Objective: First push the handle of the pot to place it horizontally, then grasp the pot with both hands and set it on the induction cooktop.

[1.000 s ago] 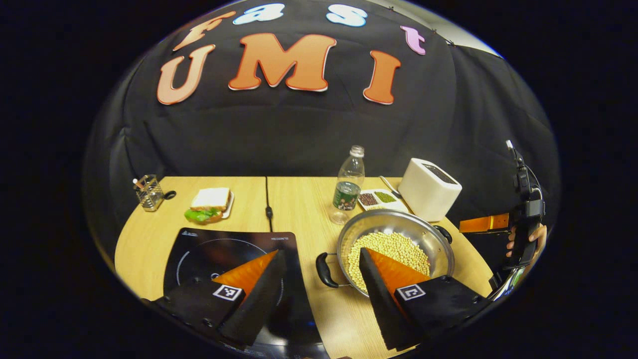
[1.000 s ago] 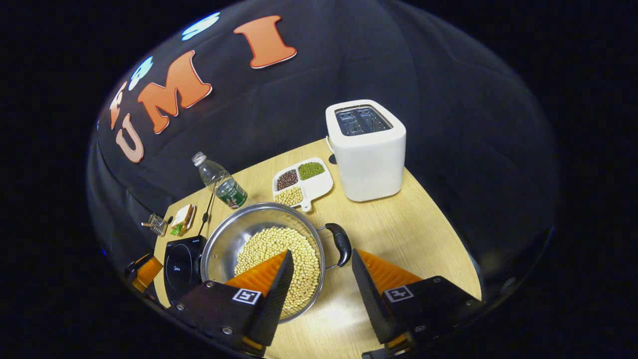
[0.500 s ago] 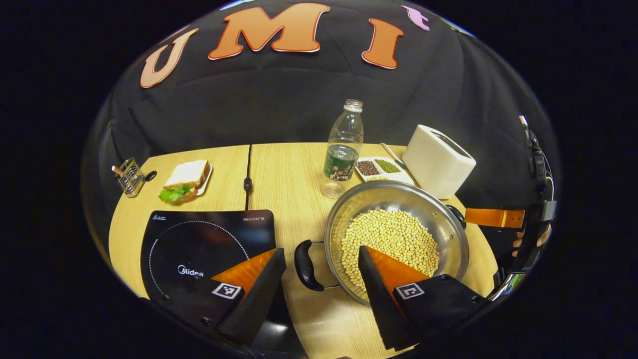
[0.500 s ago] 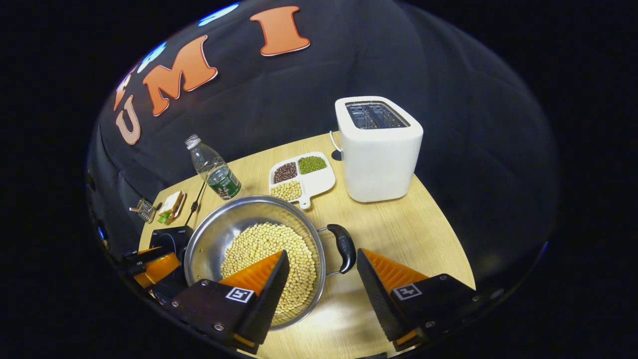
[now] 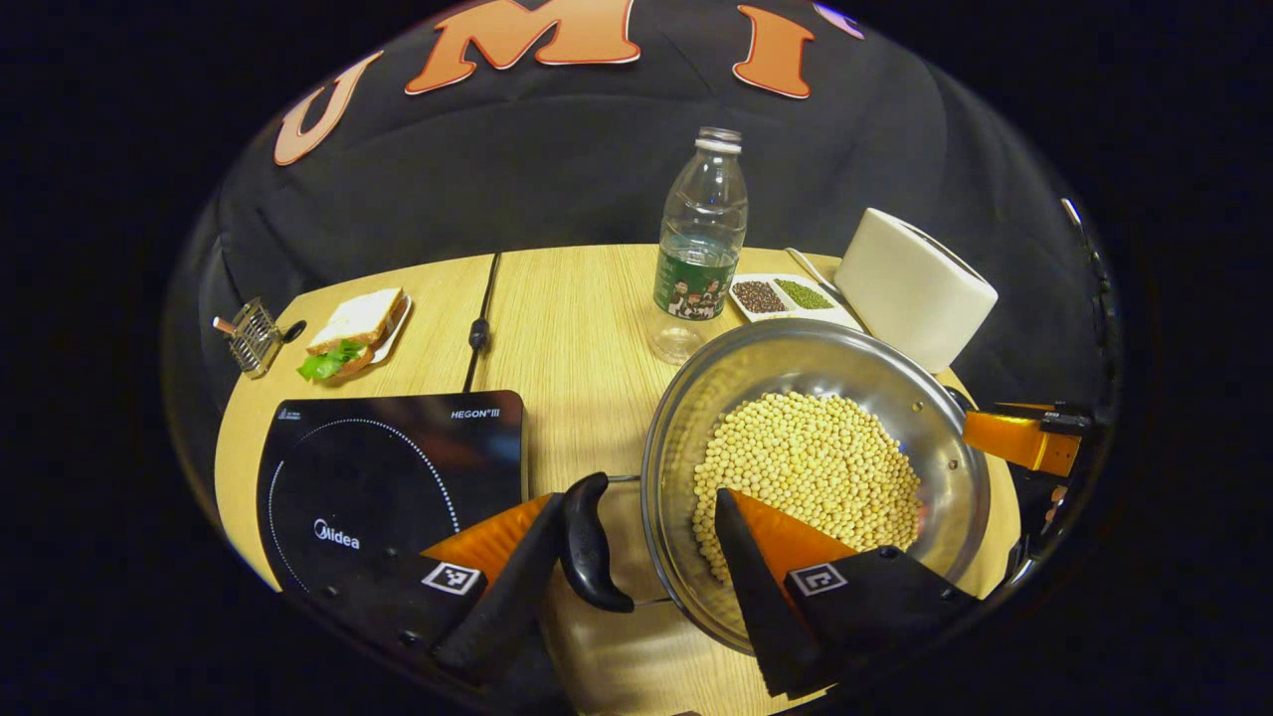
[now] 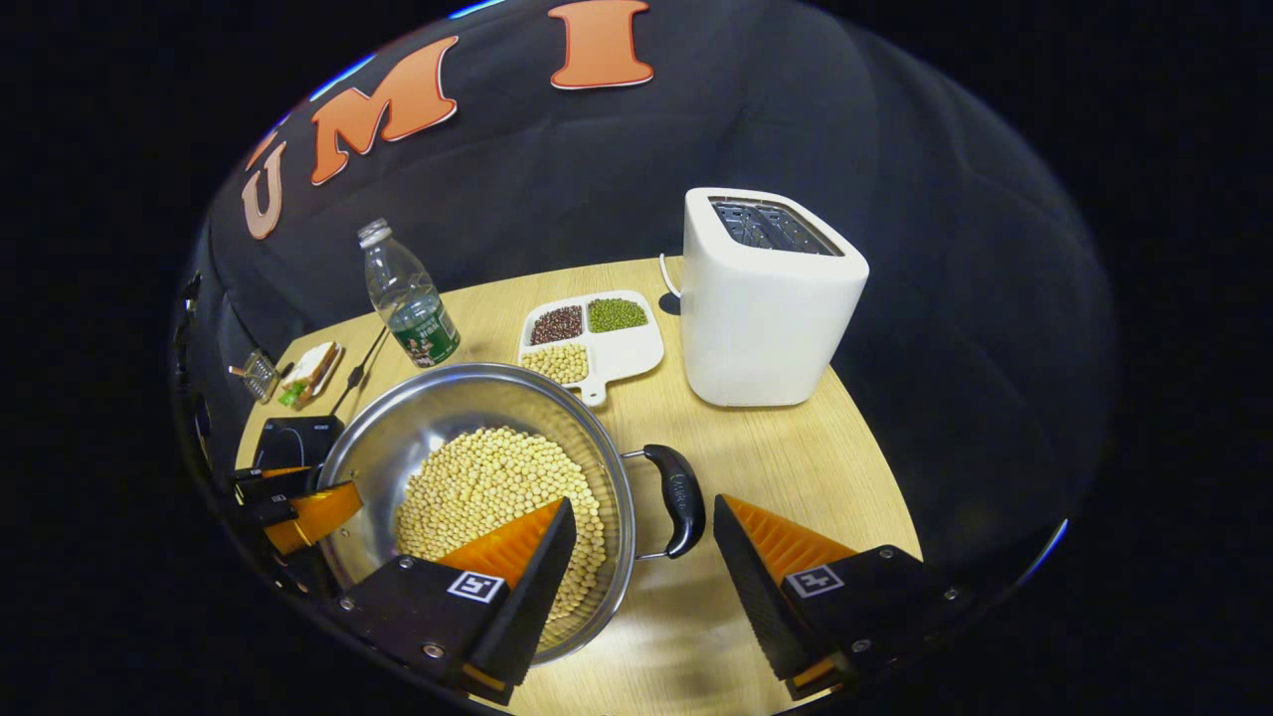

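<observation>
A steel pot (image 5: 796, 358) full of pale beans (image 5: 816, 467) stands on the wooden table, right of the black induction cooktop (image 5: 388, 467). Its handles lie left and right. My left gripper (image 5: 636, 557) is open, and the pot's black left handle (image 5: 589, 542) sits between its fingers, close to the left one; the right finger hangs over the beans. My right gripper (image 6: 641, 557) is open around the rim and the right handle (image 6: 676, 497), one finger over the beans (image 6: 487, 487), one outside the handle. The left gripper (image 6: 288, 492) also shows beyond the pot (image 6: 448, 408).
Behind the pot stand a plastic bottle (image 5: 701, 249), a divided white dish of beans (image 6: 592, 338) and a white toaster (image 6: 766, 298). A sandwich on a plate (image 5: 353, 328) and a wire holder (image 5: 254, 338) lie at the far left. A black cable (image 5: 480, 318) runs back from the cooktop.
Both grippers have come down and forward onto the pot. The left handle now lies between the left fingers, the right handle between the right fingers. Both stay open; the pot has not moved.
</observation>
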`<action>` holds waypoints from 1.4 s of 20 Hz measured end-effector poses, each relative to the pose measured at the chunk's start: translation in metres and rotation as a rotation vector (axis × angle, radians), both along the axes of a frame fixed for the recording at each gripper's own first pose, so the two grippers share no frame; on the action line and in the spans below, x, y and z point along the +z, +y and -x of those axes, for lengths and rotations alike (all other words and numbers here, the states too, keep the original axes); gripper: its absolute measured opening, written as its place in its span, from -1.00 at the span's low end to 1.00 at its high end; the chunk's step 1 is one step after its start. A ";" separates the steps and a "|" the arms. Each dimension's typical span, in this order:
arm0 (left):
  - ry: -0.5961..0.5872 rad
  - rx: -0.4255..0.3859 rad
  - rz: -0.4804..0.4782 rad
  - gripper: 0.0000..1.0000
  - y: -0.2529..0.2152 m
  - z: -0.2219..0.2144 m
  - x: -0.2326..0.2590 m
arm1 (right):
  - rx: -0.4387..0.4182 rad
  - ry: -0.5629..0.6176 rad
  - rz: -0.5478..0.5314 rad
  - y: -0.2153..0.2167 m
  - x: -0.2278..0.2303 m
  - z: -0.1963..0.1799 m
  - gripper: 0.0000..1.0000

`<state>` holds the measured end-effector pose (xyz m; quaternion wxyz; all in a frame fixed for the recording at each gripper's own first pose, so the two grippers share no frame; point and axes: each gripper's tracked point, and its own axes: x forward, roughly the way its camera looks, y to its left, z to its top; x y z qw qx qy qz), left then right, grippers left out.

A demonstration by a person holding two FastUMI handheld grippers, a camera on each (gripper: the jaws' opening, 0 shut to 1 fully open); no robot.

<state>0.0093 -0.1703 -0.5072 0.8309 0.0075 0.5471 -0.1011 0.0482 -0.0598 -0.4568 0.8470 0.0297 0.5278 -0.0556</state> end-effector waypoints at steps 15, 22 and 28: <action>-0.050 -0.060 -0.053 0.94 -0.016 -0.023 -0.036 | -0.048 0.060 0.095 -0.015 -0.043 0.006 0.68; -0.048 -0.053 -0.082 0.89 -0.011 -0.025 -0.048 | -0.048 0.044 0.156 -0.011 -0.053 0.000 0.55; -0.096 -0.015 -0.069 0.76 -0.011 -0.032 -0.044 | -0.057 0.020 0.174 -0.016 -0.046 0.004 0.43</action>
